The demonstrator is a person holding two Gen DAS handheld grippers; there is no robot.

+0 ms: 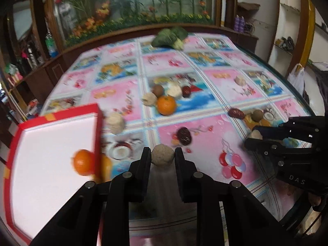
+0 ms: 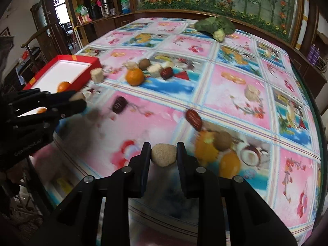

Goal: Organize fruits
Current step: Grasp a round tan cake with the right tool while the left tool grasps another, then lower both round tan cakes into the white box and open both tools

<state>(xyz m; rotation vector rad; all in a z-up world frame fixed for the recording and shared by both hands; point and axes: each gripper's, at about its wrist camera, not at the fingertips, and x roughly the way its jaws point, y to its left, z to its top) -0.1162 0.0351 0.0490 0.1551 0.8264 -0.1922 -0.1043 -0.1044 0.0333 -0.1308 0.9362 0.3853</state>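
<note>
Tan fruit [image 1: 163, 156] pinched in left claw [image 1: 163, 157], right claw [image 2: 164, 155] likewise, apparently.

Table [image 1: 205, 61]: fills the middle of both views. Box [image 1: 51, 143]: lower left of the left wrist frame, on the table's left edge; one orange [image 1: 82, 162] inside it by its right wall. Broccoli [image 1: 170, 37]: top centre, at the table's far edge. Cluster at frame centre: second orange [image 1: 166, 105] in front, kiwi [image 1: 158, 90] behind it, date [image 1: 186, 91] to the right. Left gripper [image 1: 163, 157]: bottom centre, a ball [image 1: 163, 157] between its fingers. Right gripper [image 2: 164, 154]: bottom centre of the right wrist frame, a lump [image 2: 164, 154] between its fingers; another date [image 2: 193, 119] just beyond, to the upper right.
</note>
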